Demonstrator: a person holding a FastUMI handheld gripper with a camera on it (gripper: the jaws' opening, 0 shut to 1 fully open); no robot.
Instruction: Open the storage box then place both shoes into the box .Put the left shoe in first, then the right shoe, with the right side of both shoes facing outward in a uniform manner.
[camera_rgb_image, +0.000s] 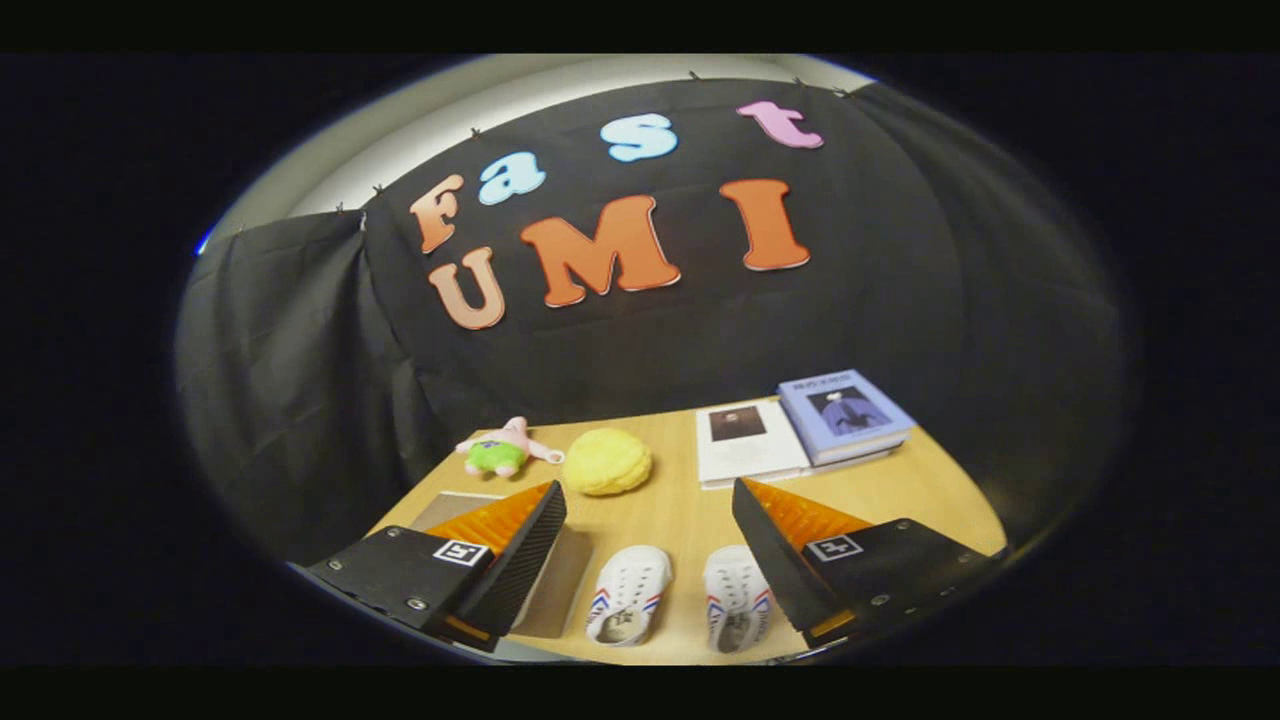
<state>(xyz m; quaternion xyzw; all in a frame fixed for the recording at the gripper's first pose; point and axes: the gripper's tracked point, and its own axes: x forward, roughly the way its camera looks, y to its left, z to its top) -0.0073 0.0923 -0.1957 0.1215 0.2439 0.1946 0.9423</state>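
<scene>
The storage box (lid apparently still closed) lies flat on the table under and beside the left finger, with the two shoes side by side between the wide-open, empty fingers, toes pointing away toward the yellow ball.
</scene>
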